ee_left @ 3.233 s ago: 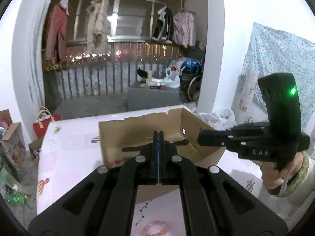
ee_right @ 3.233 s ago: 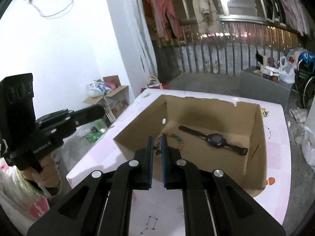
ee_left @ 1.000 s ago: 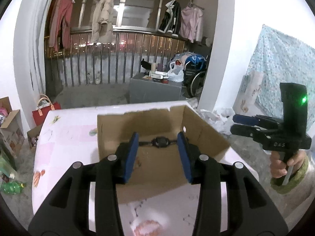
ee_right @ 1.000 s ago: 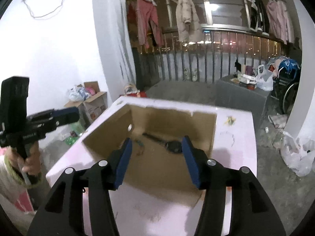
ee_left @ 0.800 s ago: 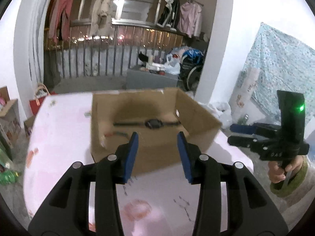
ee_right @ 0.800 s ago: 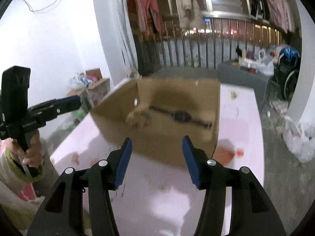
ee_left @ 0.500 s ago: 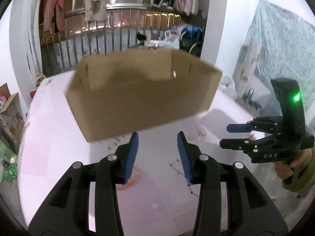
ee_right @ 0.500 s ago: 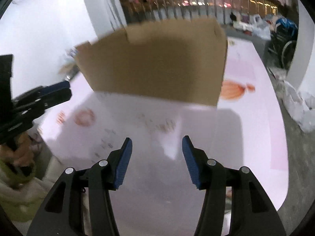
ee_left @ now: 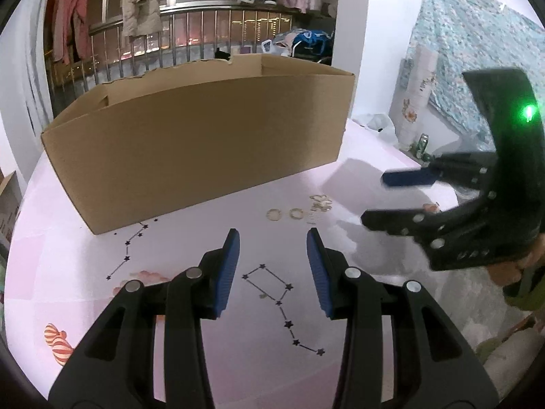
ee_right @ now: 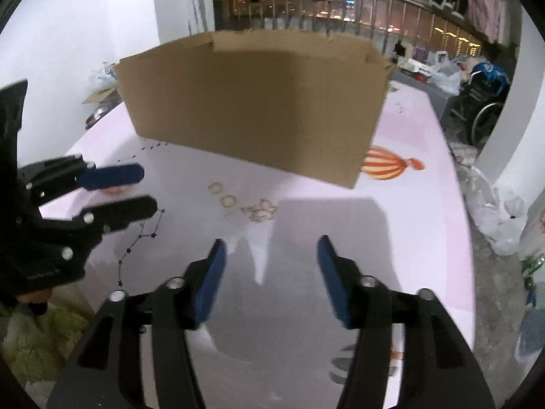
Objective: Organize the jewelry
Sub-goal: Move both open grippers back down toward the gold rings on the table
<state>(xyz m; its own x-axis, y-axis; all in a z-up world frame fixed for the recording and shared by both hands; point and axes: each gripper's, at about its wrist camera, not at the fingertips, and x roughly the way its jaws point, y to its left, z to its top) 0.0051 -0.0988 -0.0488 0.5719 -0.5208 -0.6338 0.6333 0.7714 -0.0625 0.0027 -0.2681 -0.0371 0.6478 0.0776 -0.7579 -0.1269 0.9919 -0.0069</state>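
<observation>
Several small gold rings [ee_left: 274, 214] and a gold cluster [ee_left: 322, 202] lie on the pink tablecloth, just in front of the cardboard box [ee_left: 197, 143]. My left gripper [ee_left: 272, 235] hangs low over the cloth, a short way in front of the rings, open and empty. In the right wrist view the rings [ee_right: 229, 201] and the gold cluster [ee_right: 262, 213] lie just ahead of my right gripper [ee_right: 271, 242]. Its jaws are opening, with nothing between them. Each gripper also shows in the other's view: the right gripper [ee_left: 408, 197] and the left gripper [ee_right: 143, 189]. The box [ee_right: 255, 102] hides its contents from this low angle.
The table [ee_right: 425, 238] carries a pink cloth printed with constellations and a striped balloon [ee_right: 388, 167]. Its edges fall off at the right and the near left. A person's hand [ee_left: 531, 259] holds the right gripper. Railing, hanging clothes and a wheelchair [ee_right: 483, 109] stand beyond.
Both grippers have sunk from above the box to the cloth in front of it, so the watch inside is out of sight. The right jaws have spread wider.
</observation>
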